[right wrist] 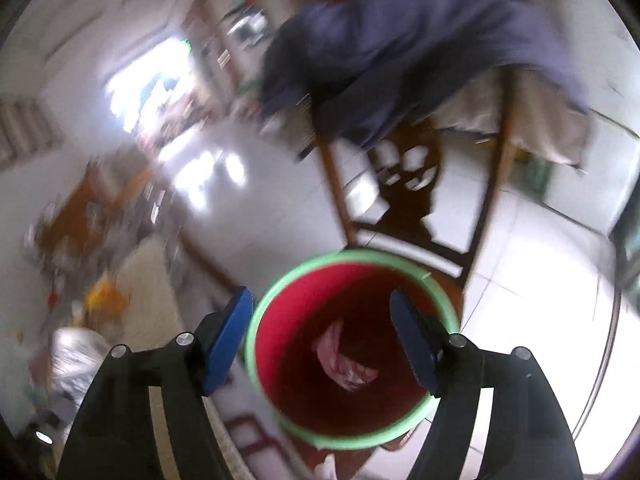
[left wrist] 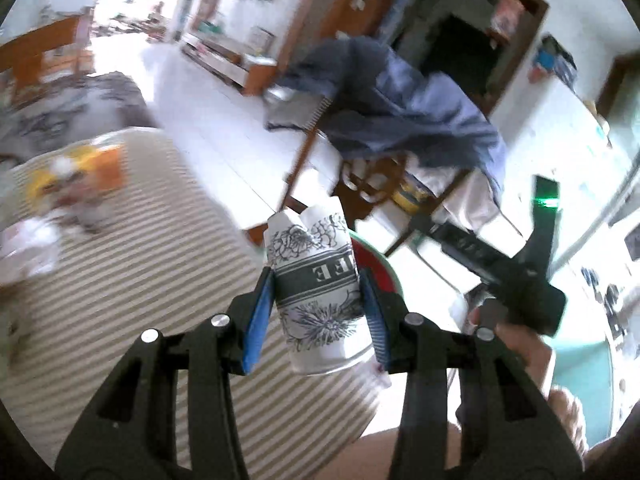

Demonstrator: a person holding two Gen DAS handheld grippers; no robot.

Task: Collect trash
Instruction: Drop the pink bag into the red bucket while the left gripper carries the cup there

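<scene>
The left gripper [left wrist: 318, 316] pinches a crumpled paper cup [left wrist: 318, 280] beside the bin [right wrist: 348, 356] — let go early and it misses — while the right gripper [right wrist: 324, 344] gapes empty.

left hand-held gripper [left wrist: 316, 312] clamped on something between its blue pads, right hand-held gripper [right wrist: 326, 340] spread wide

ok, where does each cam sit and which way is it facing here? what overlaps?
Left wrist: on the left gripper, looking along its fingers over a striped tablecloth; blue pads clamp a crumpled white floral paper cup. The person's hand shows, holding the right gripper.
Right wrist: on the right gripper, jaws open, looking down into a red green-rimmed bin holding a pink wrapper. No body visible.
Shared: the bin, a wooden chair draped with blue cloth, white tiled floor.
</scene>
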